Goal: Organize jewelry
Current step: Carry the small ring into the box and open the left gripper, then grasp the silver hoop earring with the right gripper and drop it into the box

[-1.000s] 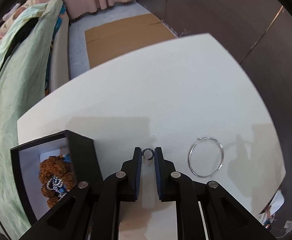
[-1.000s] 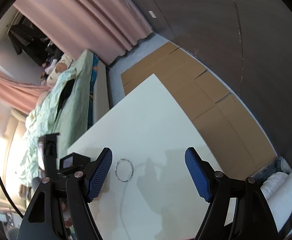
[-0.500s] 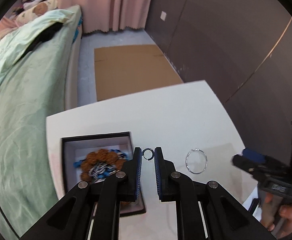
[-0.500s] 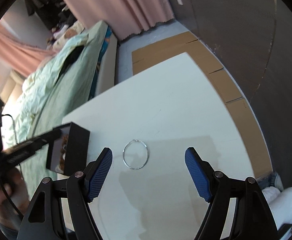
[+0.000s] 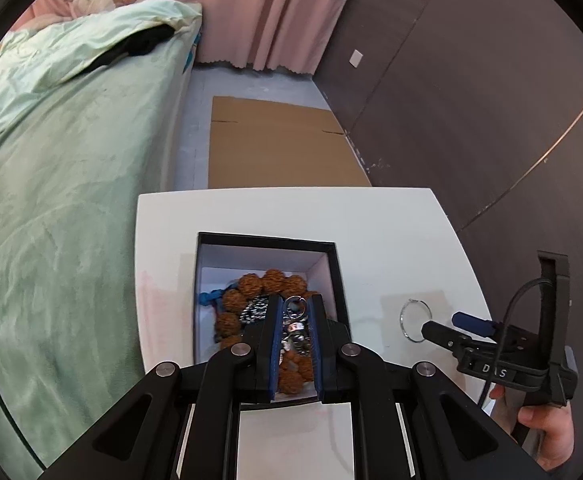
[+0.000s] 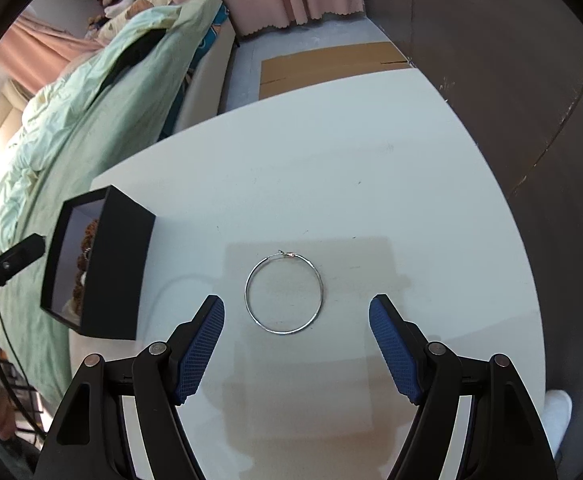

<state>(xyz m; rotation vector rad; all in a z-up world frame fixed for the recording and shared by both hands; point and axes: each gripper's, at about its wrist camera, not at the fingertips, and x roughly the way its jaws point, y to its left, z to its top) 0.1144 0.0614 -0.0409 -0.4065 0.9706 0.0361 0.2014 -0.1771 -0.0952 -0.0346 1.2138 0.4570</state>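
My left gripper is shut on a small silver ring, held above the open black jewelry box. Inside the box lie brown beads and silvery chains. In the right wrist view a large thin silver hoop lies flat on the white table, just ahead of my right gripper, which hangs open above it with its blue pads either side. The same hoop shows in the left view, with the right gripper over it. The box stands left of the hoop.
A bed with a green quilt runs along the table's left side. Flattened cardboard lies on the floor beyond the table. A dark wall stands to the right. A hand grips the right tool's handle.
My left gripper carried the small ring leftward from the bare table to above the open box. My right gripper dropped closer over the hoop, which now looks larger between its fingers.
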